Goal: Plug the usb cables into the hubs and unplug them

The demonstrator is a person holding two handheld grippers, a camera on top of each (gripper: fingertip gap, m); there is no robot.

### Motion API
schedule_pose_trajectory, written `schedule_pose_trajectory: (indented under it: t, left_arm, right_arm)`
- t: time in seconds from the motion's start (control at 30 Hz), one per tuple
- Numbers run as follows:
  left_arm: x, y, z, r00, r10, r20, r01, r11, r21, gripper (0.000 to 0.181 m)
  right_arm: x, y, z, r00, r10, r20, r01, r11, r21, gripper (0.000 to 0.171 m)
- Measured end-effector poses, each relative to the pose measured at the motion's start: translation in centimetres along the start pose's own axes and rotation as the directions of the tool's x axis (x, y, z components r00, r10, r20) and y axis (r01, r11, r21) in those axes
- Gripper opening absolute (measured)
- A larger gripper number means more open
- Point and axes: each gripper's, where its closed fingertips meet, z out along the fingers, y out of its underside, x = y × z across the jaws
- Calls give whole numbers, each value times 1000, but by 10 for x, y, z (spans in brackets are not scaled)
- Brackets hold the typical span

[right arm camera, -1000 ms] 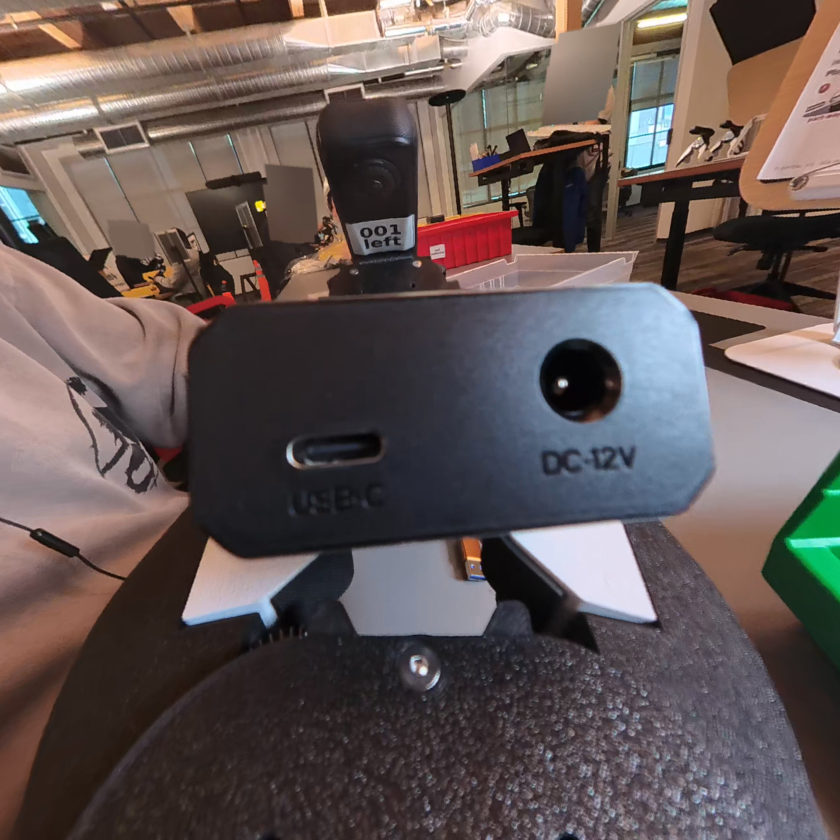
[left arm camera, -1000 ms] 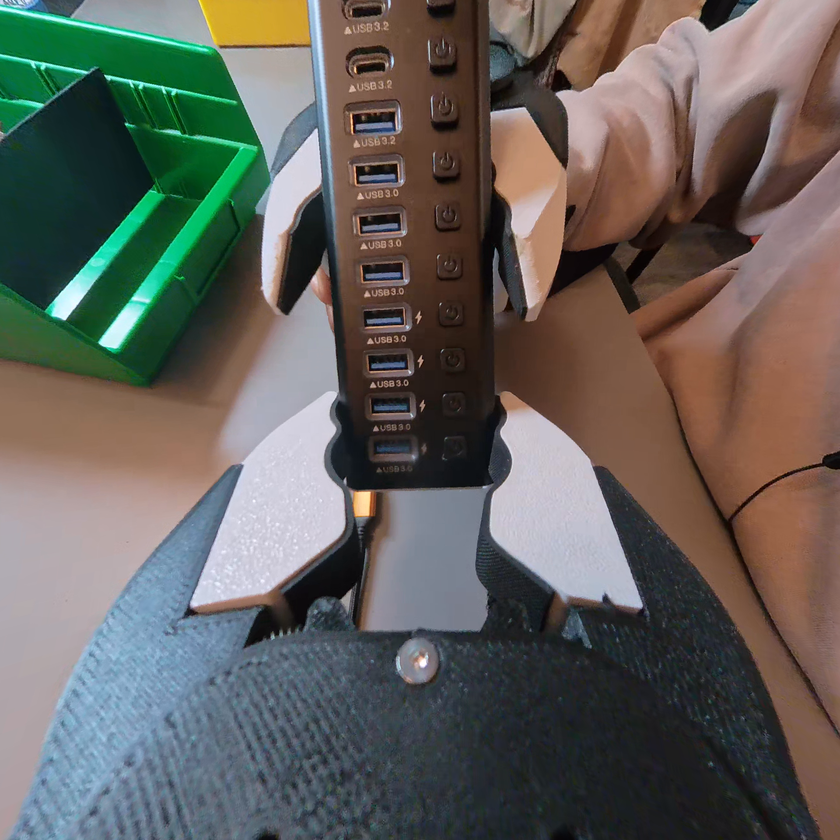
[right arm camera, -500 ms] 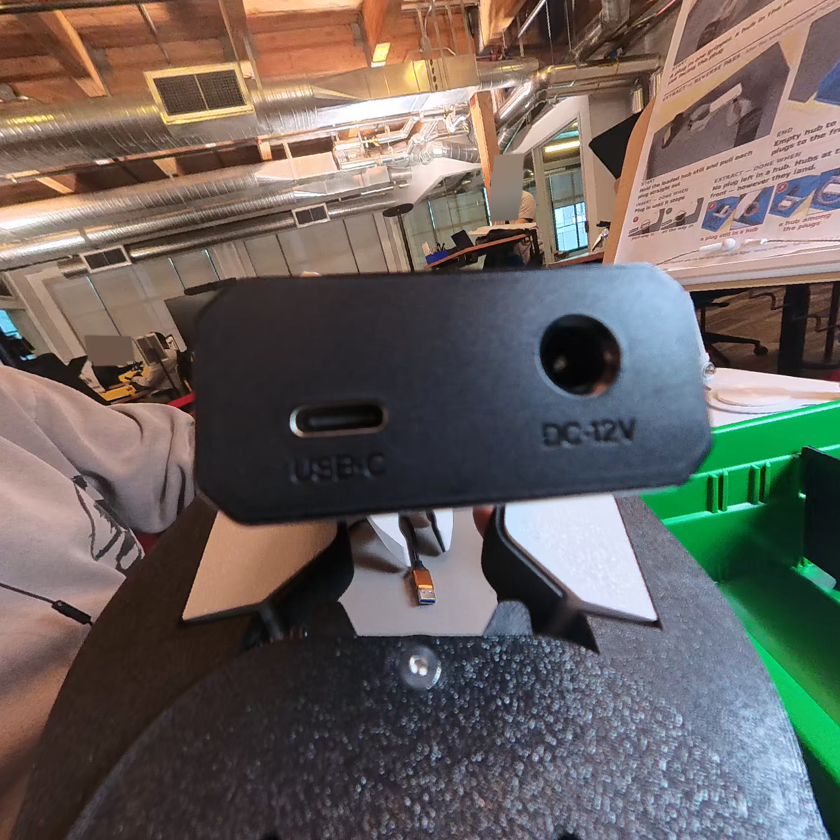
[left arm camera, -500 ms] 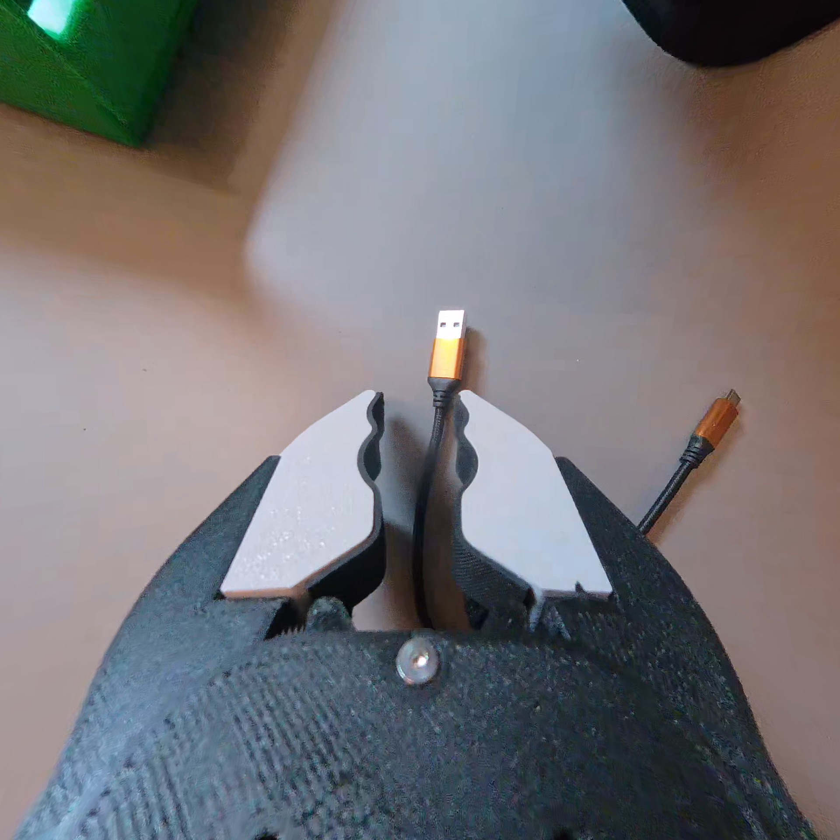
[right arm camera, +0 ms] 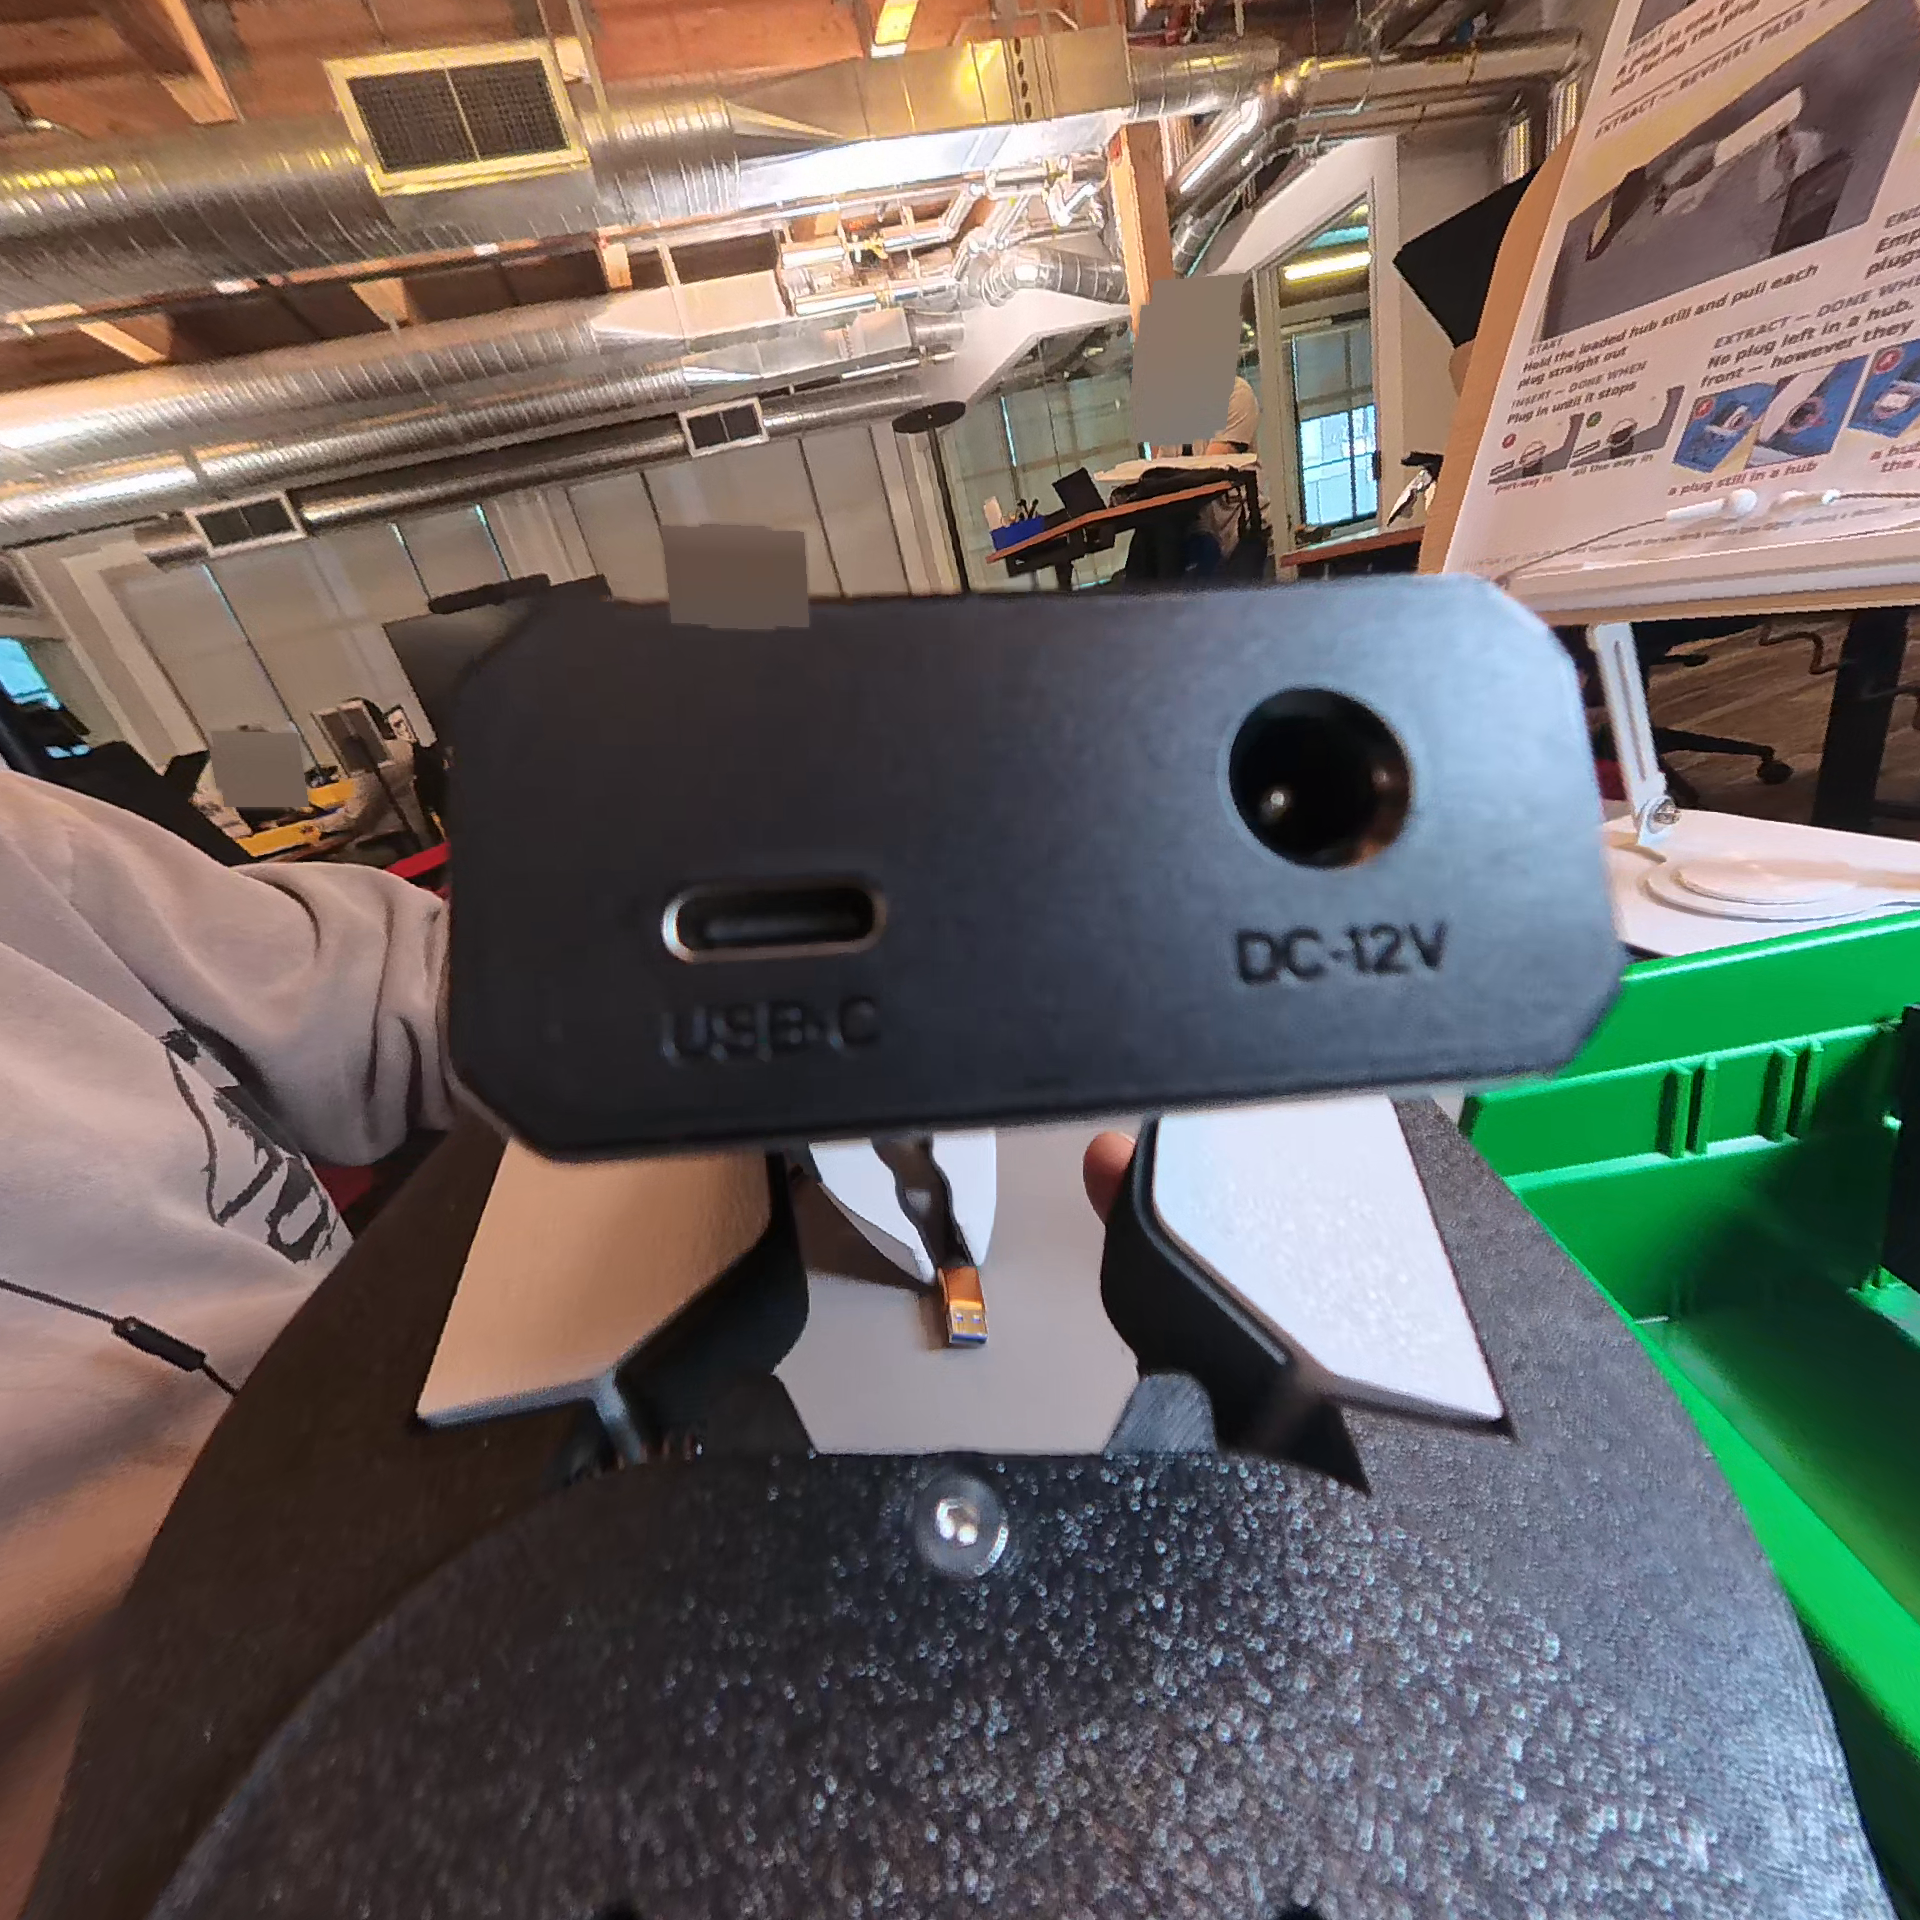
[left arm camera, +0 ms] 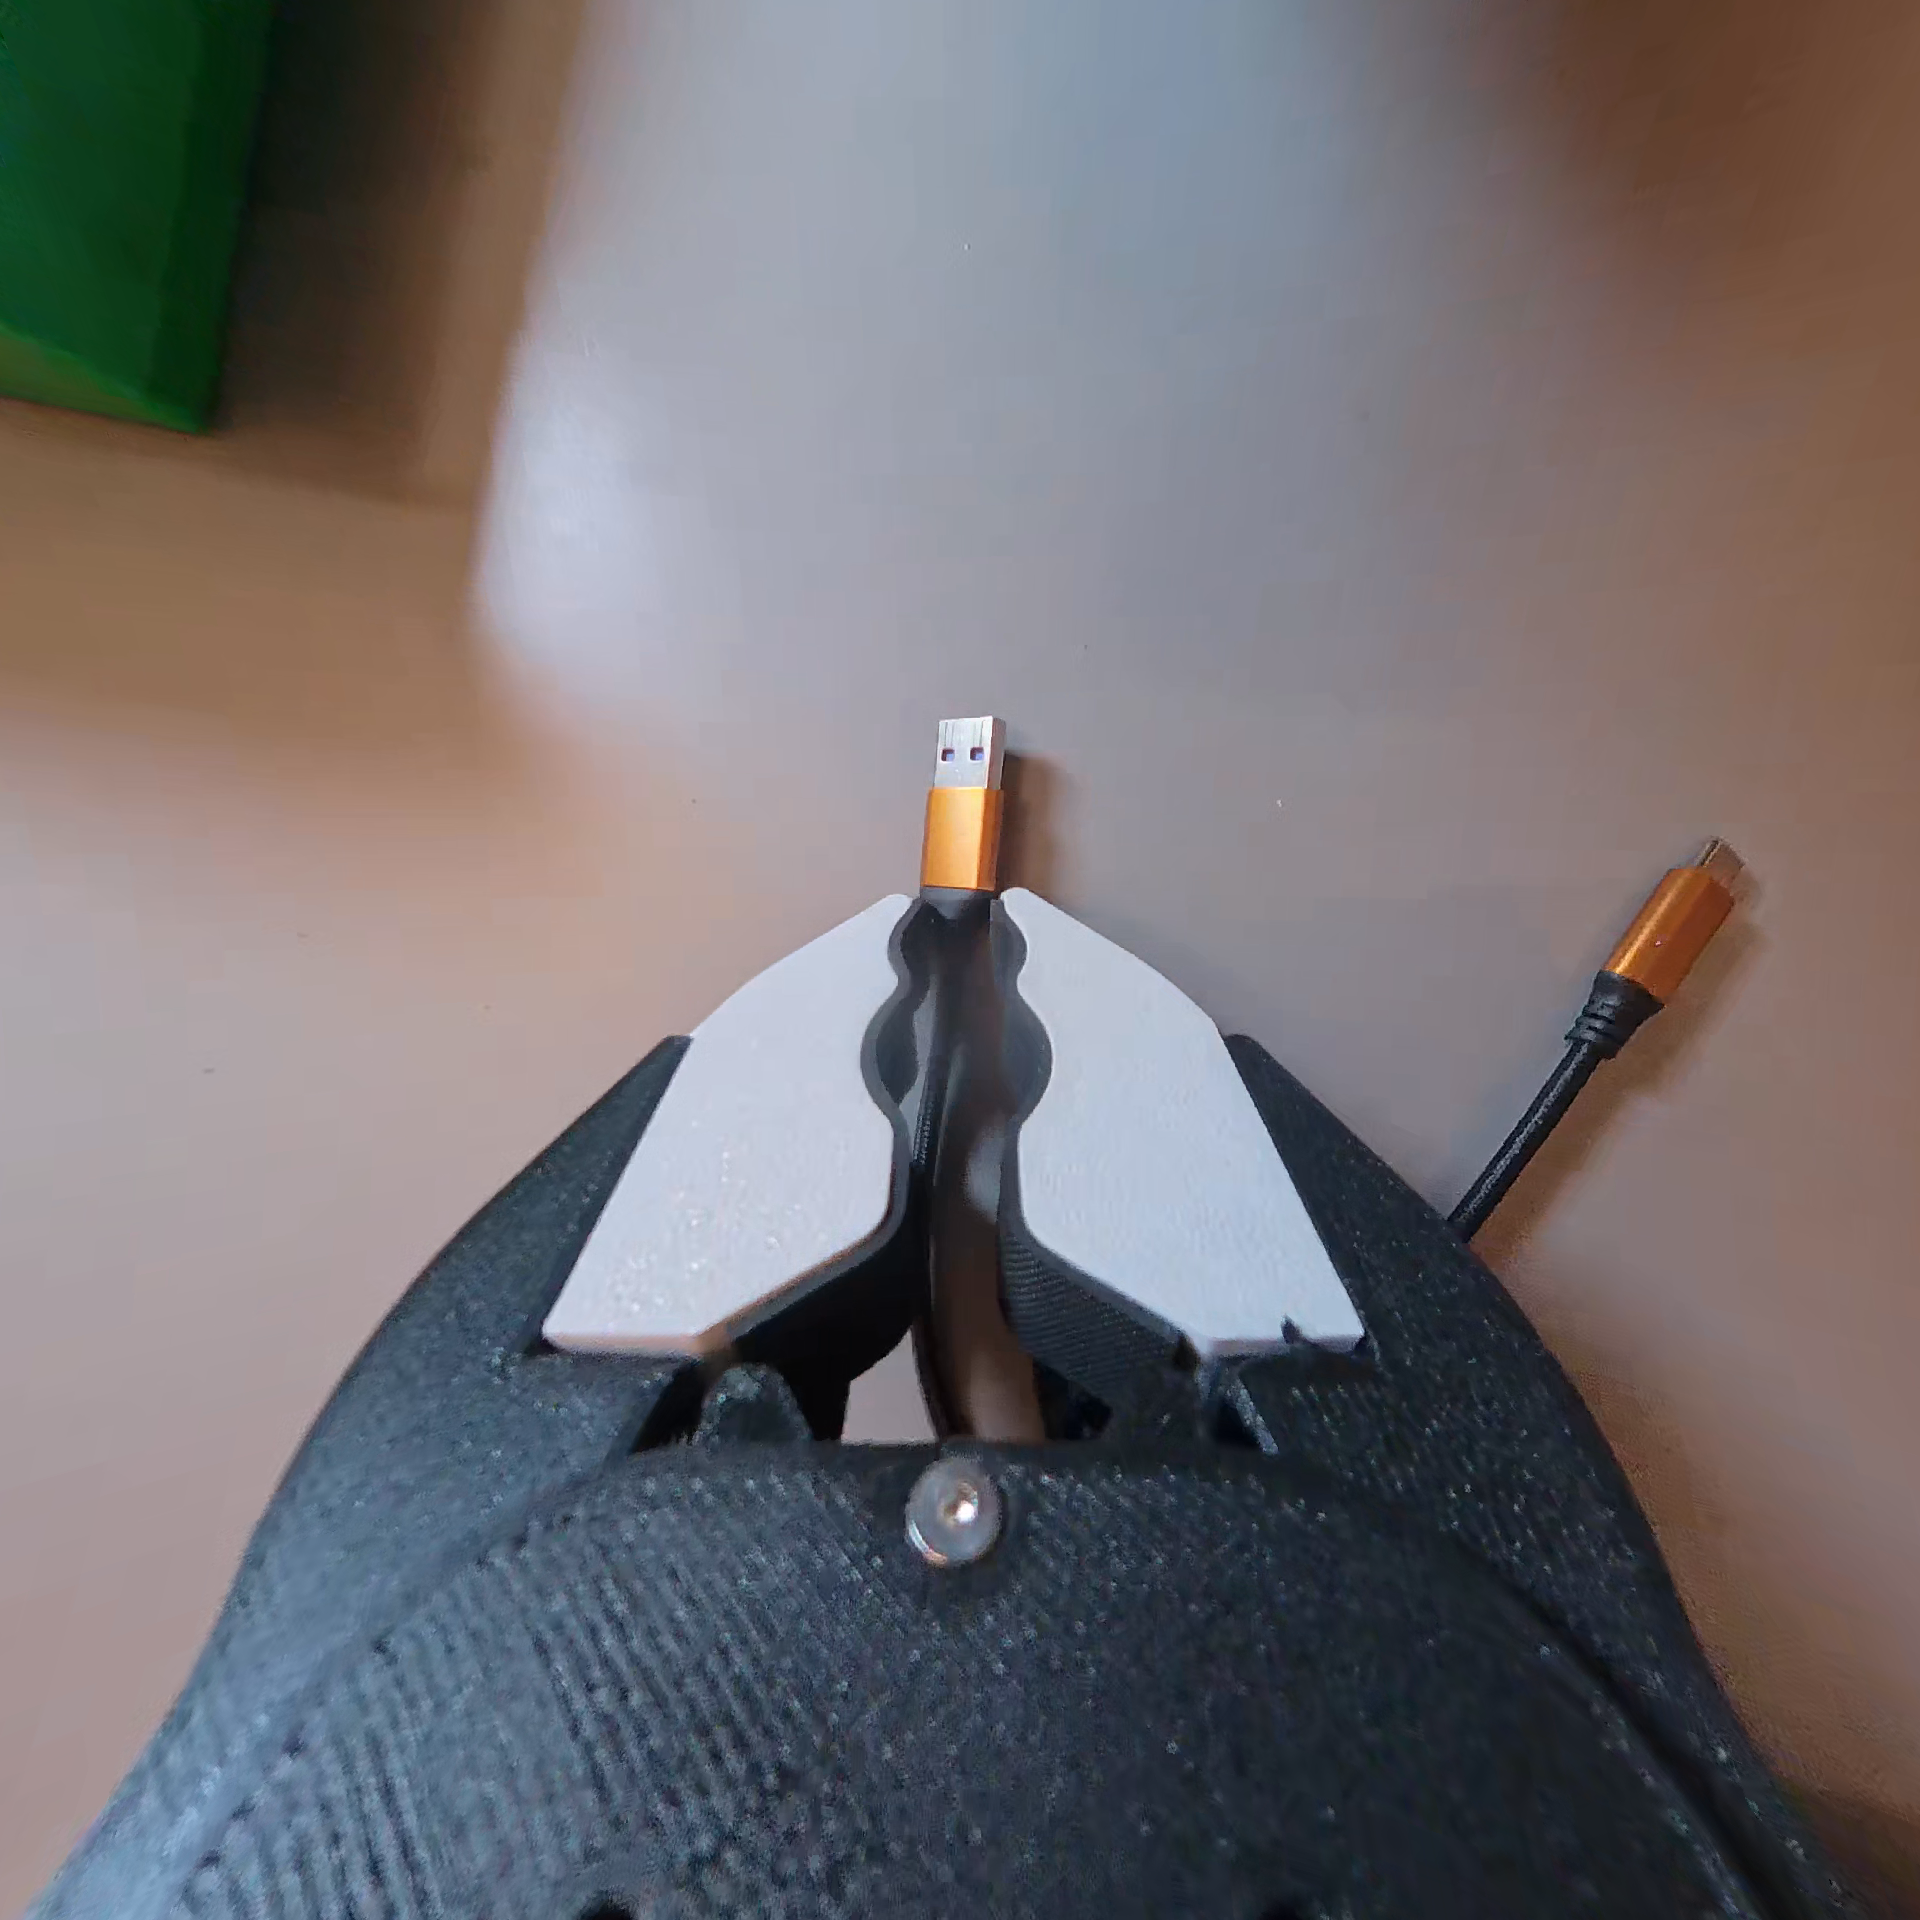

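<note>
The landmark here is the orange-collared USB-A plug [left arm camera: 961, 821] of the black braided cable.

Far to the plug's left in the left wrist view stands the wall of a green bin [left arm camera: 114, 208], on the brown table [left arm camera: 312, 790]. The left gripper [left arm camera: 958, 914] sits directly behind the plug. Half a second ago its white fingers [left arm camera: 769, 1132] stood apart with the cable lying loose between them; now they have drawn together and pinch the black strain relief just behind the orange collar, so the metal tip juts out ahead of the fingertips. A second ago this gripper was at the end of the hub, which has since left this view altogether. To the plug's right, well apart from it, the cable's other end [left arm camera: 1662, 935] with a smaller orange connector lies on the table.

In the right wrist view, the right gripper [right arm camera: 966, 1288] clamps the black hub [right arm camera: 1018, 862] across its body, the hub's end face with two sockets filling the frame as it did in both earlier pictures. The plug shows below the hub, pointing toward this camera, with the green bin to its right.

By my reading, the pickup is secured; next comes lifting the plug and lining it up with a port on the hub's long face.
</note>
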Motion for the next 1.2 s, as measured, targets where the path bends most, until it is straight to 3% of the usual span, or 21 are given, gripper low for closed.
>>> schedule_pose_trajectory:
  t: [0.03, 0.27, 0.4, 0.67, 1.03, 1.2]
  left_arm:
    - [-1, 2, -2, 1000, 13, 19, -13, 1000, -13, 11]
    - [-27, -20, -75, 973, 8, 231, -23, 998, 61, 9]
    - [-13, -50, -103, 960, 79, 270, -107, 990, 94, 9]
    - [-5, -83, -94, 930, 289, 226, -278, 957, -79, 9]
    - [-10, -75, -86, 916, 398, 51, -356, 865, -353, 8]
    - [-11, -75, -88, 894, 448, -10, -399, 787, -470, 8]
  right_arm:
    - [-1, 2, 0, 1000, -7, 8, 7, 1000, -13, 71]
    - [-9, 29, 9, 990, -136, 32, 139, 976, -166, 70]
    - [-21, 45, 24, 985, -157, 71, 169, 958, -232, 70]
    - [-33, 81, 41, 984, -144, 100, 172, 901, -398, 70]
    - [-31, 103, 39, 998, -29, 55, 54, 836, -546, 70]
    - [-32, 109, 39, 999, 25, 23, -7, 813, -582, 70]
